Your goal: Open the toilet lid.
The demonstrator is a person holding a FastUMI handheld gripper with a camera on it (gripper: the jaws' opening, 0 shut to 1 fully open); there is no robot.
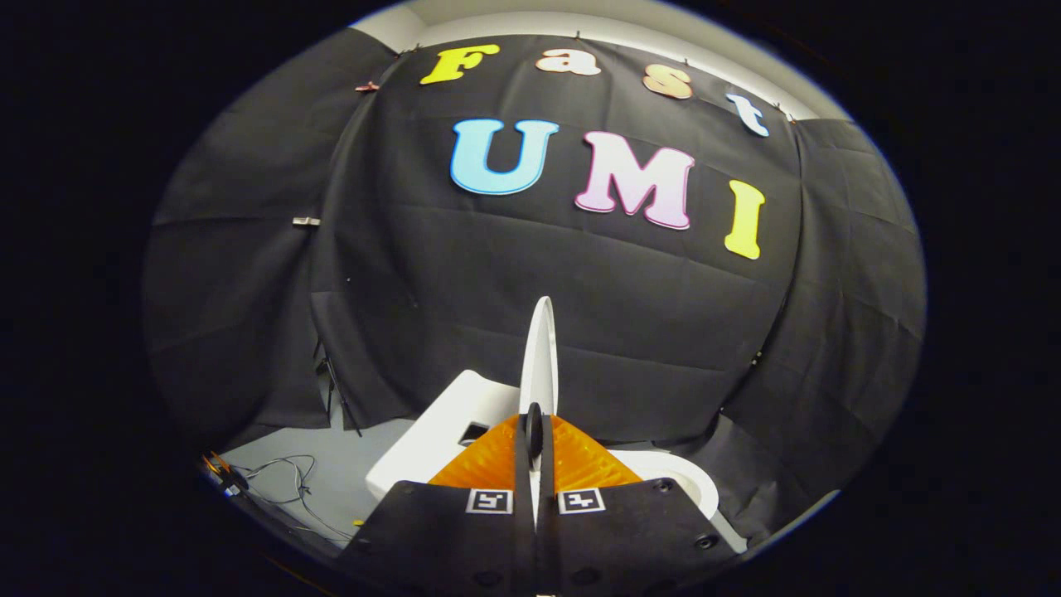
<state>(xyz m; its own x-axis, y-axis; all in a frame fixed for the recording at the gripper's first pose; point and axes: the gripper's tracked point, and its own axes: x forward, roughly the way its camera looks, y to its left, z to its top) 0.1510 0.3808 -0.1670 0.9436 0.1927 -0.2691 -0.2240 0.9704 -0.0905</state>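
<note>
The white toilet lid (540, 356) stands raised on edge, seen as a thin upright sliver rising from between my fingers. My gripper (535, 439) is shut on the lid's rim, both fingers (489, 460) pressing its sides. Left of the lid sits the white toilet tank (431, 431), with a dark square opening on top. To the right, below the lid, curves the white seat and bowl rim (684, 481). The lower part of the lid is hidden behind my fingers.
Black cloth wall (464, 274) hangs close behind the toilet and wraps both sides. On the grey floor (331, 464) to the left lie loose cables (290, 481), and a thin black stand leg (340, 398) leans by the cloth.
</note>
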